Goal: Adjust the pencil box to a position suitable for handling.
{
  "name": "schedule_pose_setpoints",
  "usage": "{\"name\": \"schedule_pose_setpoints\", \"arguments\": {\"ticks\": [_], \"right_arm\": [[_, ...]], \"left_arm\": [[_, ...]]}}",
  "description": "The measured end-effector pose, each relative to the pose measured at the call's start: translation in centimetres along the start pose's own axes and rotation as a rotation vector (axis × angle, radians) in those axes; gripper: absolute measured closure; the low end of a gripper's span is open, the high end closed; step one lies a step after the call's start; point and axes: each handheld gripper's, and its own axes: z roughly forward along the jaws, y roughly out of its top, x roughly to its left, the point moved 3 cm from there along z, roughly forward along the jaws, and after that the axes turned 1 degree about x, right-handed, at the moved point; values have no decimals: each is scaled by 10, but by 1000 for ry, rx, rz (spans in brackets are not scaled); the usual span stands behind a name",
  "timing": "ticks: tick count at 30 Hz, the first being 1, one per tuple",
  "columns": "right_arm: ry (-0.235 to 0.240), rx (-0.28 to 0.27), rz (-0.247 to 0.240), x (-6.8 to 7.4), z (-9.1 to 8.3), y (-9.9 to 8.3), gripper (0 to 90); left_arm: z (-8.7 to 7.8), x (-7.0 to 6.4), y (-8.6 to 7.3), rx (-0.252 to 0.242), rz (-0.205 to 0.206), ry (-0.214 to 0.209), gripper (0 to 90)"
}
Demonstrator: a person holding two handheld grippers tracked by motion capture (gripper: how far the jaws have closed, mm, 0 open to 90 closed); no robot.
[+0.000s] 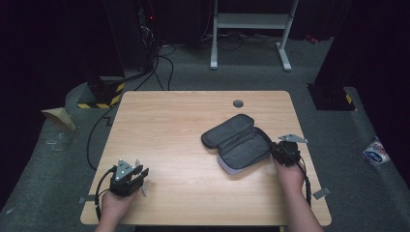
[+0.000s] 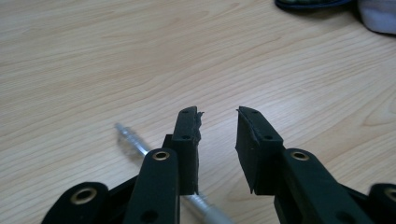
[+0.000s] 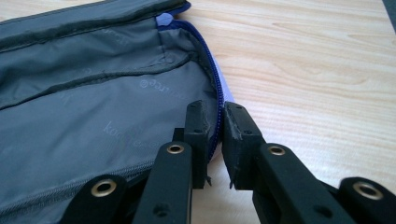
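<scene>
An open dark grey pencil case (image 1: 237, 142) lies right of the table's middle, its lid folded back toward the far left. In the right gripper view I see its grey lining (image 3: 93, 107) and blue zipper edge (image 3: 212, 84). My right gripper (image 1: 283, 152) (image 3: 215, 112) is shut on that zipper rim at the case's near right corner. My left gripper (image 1: 133, 176) (image 2: 218, 116) rests open near the table's front left, nothing between its jaws. A thin silver pen-like rod (image 2: 135, 140) lies on the wood under its left jaw.
The wooden table (image 1: 169, 130) has a round grey grommet (image 1: 238, 103) near its far edge. Cables (image 1: 96, 130) trail off the left side onto the floor. A white desk frame (image 1: 251, 29) stands behind, and a packet (image 1: 376, 152) lies on the floor at right.
</scene>
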Motion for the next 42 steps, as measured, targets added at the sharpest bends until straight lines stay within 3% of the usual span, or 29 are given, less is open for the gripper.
{"name": "schedule_pose_setpoints", "arguments": {"ticks": [6,12,16,23,28,31,34,39,42], "right_arm": [[30,-26,-7,9,-12,-11,791],[75,-59,0,25,-27,-26,774],[100,-84,6,36,-35,-35,764],[104,-105,-28,53,-40,-46,755],[131,-105,-38,64,-44,-49,752],[141,-106,-60,73,-46,-51,752],[154,-95,-95,84,-45,-54,752],[182,-89,-116,99,-46,-56,746],[184,-89,-136,105,-45,-57,746]], "left_arm": [[5,-14,5,1,13,-20,685],[10,-33,14,-12,25,-66,669],[19,-54,23,-26,52,-105,659],[39,-90,38,-32,96,-158,644],[50,-108,46,-38,97,-190,607],[53,-112,53,-63,86,-216,593],[54,-111,58,-80,47,-234,585],[59,-108,60,-79,16,-242,558],[64,-102,58,-71,-32,-263,557]]}}
